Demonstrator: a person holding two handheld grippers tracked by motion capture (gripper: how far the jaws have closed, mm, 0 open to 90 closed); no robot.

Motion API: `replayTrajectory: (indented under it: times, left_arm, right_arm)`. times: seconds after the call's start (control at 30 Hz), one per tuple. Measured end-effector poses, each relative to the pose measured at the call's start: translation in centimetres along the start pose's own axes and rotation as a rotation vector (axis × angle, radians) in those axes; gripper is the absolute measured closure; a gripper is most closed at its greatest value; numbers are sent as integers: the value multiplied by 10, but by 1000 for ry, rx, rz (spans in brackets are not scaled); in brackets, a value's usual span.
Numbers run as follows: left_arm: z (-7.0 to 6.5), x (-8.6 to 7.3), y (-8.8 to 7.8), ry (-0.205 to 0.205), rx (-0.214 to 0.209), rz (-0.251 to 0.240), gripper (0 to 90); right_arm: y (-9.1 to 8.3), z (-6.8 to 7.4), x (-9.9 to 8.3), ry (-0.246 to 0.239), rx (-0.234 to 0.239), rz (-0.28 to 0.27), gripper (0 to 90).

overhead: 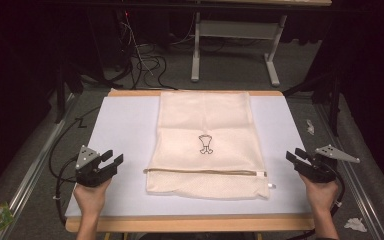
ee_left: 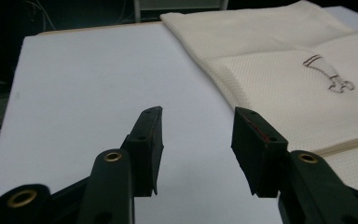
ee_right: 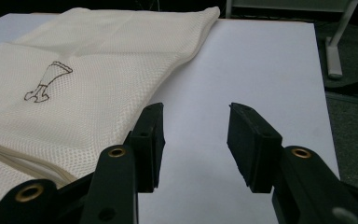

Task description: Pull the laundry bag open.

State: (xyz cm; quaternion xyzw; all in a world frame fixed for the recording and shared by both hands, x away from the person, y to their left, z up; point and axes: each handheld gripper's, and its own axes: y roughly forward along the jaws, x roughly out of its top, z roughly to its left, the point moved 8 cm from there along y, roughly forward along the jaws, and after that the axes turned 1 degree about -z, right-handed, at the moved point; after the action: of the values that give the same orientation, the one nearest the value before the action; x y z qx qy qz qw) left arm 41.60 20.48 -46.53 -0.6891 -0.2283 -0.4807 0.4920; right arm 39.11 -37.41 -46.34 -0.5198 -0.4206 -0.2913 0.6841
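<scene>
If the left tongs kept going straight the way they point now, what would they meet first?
Probably bare white table top: the left tongs, open and empty, aim just past the cream mesh bag. Depth is unclear, so they might graze its edge.

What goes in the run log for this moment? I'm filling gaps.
mesh laundry bag: flat, zipped, mid-table | left gripper: open, empty, left of bag | right gripper: open, empty, right of bag

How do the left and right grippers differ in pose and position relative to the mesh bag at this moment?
The left gripper sits over the white board left of the mesh bag, jaws pointing up and right; the right gripper sits at the board's right edge, jaws pointing up and left. The left gripper's grey plate lies over its body; the right gripper's plate juts out past the board. Both are open, empty and clear of the bag.
</scene>
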Motion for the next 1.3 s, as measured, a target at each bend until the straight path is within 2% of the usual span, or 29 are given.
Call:
replayTrajectory:
  times: [0.2, 0.5, 1.0, 1.3]
  left_arm:
    - [5, -6, 5, 13, 34, 18, 526]
    - [14, -11, 13, -13, 53, 31, 519]
    - [20, -15, 28, -51, 60, 38, 487]
    - [24, -22, 43, -46, 87, 80, 486]
  right_arm:
    - [6, -5, -6, 9, -15, 27, 574]
    - [13, -13, -14, 24, -38, 50, 570]
    - [25, -18, -24, 29, -58, 76, 552]
    - [33, -19, -33, 33, -71, 106, 543]
